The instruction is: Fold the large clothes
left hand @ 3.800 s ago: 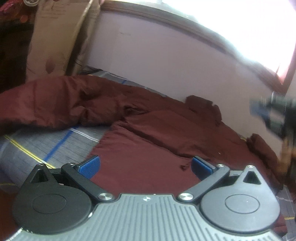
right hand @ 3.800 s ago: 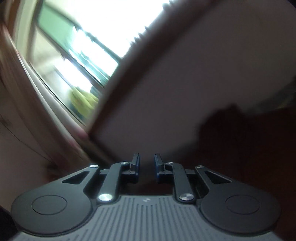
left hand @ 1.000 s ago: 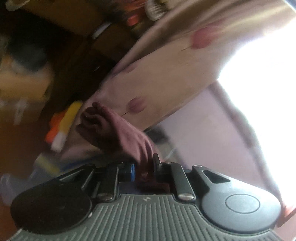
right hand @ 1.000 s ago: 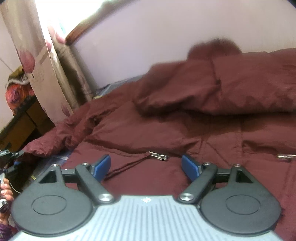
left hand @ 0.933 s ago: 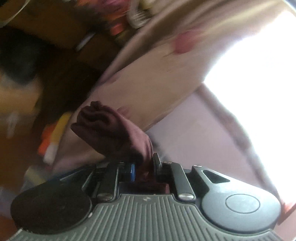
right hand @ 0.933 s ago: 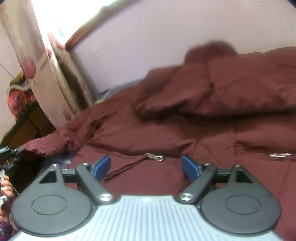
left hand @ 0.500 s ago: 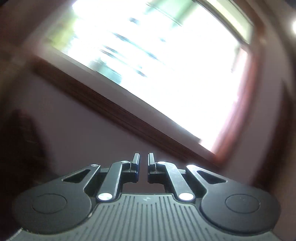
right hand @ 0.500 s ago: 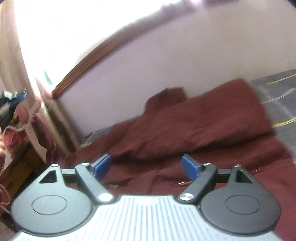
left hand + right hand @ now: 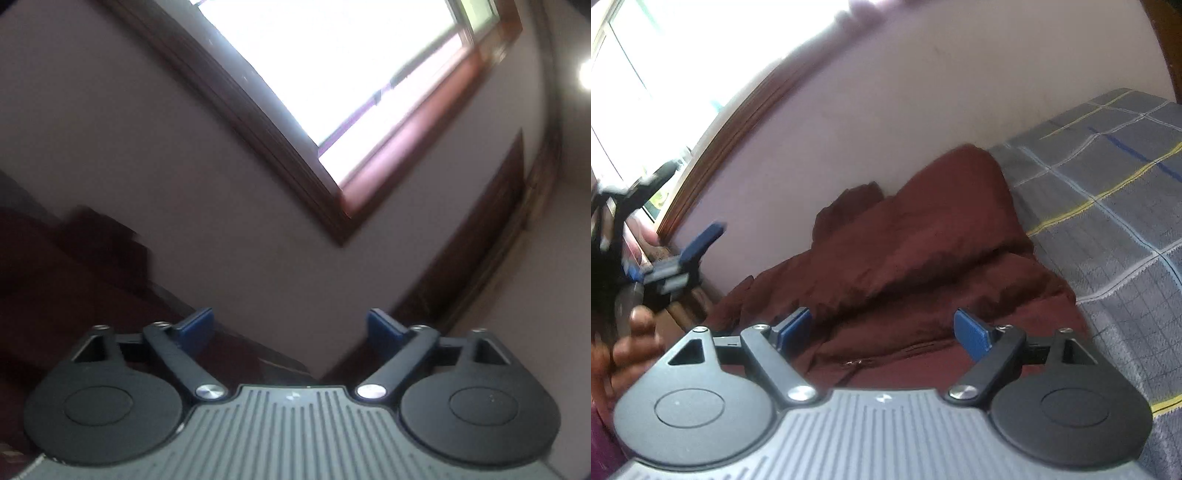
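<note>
The dark maroon garment [image 9: 923, 251] lies bunched in folds on the bed against the wall in the right wrist view. My right gripper [image 9: 882, 330] hovers over its near part, open, nothing between its blue pads. My left gripper [image 9: 290, 332] points level at the wall below the window; its jaws are opening and stand wide apart with nothing between them. A dark blurred part of the garment [image 9: 74, 266] shows at the left of the left wrist view. The left gripper [image 9: 692, 247] and a hand [image 9: 624, 350] also show at the left edge of the right wrist view.
A grey checked bedsheet [image 9: 1108, 206] with yellow and blue lines covers the bed to the right of the garment. A pale wall [image 9: 923, 110] runs behind the bed. A bright window with a dark wooden frame [image 9: 295, 166] sits above, and dark wooden trim [image 9: 480, 258] is at the right.
My left gripper held a bunch of maroon cloth, swung from the curtain side toward the window wall, let go and opened wide. The right gripper swung right along the garment, staying open.
</note>
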A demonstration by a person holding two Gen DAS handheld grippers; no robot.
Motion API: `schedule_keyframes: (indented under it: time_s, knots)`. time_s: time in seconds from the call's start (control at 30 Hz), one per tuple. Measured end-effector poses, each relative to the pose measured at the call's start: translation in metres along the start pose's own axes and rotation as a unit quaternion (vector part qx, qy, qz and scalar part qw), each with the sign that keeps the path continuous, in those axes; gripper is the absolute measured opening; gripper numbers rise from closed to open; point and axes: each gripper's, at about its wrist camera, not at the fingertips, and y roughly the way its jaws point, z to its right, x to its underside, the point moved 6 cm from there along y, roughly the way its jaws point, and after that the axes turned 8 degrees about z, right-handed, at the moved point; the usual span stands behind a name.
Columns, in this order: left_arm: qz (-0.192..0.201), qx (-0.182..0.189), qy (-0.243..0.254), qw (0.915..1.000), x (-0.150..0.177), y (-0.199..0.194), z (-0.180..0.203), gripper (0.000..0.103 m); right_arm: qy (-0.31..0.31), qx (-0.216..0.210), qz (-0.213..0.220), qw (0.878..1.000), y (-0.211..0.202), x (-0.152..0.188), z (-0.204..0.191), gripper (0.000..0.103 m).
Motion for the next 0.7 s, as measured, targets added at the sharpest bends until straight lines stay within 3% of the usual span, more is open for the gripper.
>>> schedule_keyframes:
  time_s: [0.03, 0.13, 0.2, 0.27, 0.33, 0.4, 0.47, 0.53, 0.57, 0.7]
  knots:
    - [0.012, -0.021, 0.007, 0.9997, -0.007, -0.013, -0.011, 0.103, -0.005, -0.006, 0.000, 1.000, 0.001, -0.003, -0.005, 0.086]
    - [0.068, -0.098, 0.028, 0.9924, -0.030, -0.060, -0.050, 0.103, -0.032, -0.039, -0.010, 0.999, 0.016, -0.015, -0.036, 0.087]
    - [0.098, -0.162, 0.045, 0.9810, -0.047, -0.085, -0.084, 0.103, -0.044, -0.088, -0.018, 0.995, 0.037, -0.029, -0.071, 0.092]
    - [0.118, -0.237, 0.051, 0.9630, -0.058, -0.107, -0.125, 0.103, -0.056, -0.127, -0.031, 0.990, 0.065, -0.037, -0.107, 0.095]
    - [0.128, -0.279, 0.029, 0.9513, -0.052, -0.120, -0.163, 0.103, -0.052, -0.181, -0.069, 0.980, 0.108, -0.038, -0.149, 0.094]
    - [0.127, -0.319, -0.002, 0.9392, -0.044, -0.131, -0.198, 0.102, -0.042, -0.208, -0.106, 0.971, 0.154, -0.031, -0.184, 0.094]
    - [0.136, -0.341, -0.036, 0.9293, -0.028, -0.139, -0.225, 0.102, -0.044, -0.227, -0.154, 0.961, 0.204, -0.017, -0.216, 0.093]
    - [0.141, -0.352, -0.060, 0.9235, -0.019, -0.149, -0.244, 0.102, -0.042, -0.212, -0.188, 0.958, 0.254, 0.001, -0.237, 0.093]
    - [0.146, -0.349, -0.080, 0.9223, -0.018, -0.150, -0.252, 0.103, -0.043, -0.205, -0.200, 0.957, 0.273, 0.009, -0.244, 0.093]
    - [0.151, -0.340, -0.073, 0.9254, -0.018, -0.165, -0.241, 0.103, -0.006, -0.170, -0.235, 0.957, 0.344, 0.036, -0.248, 0.094]
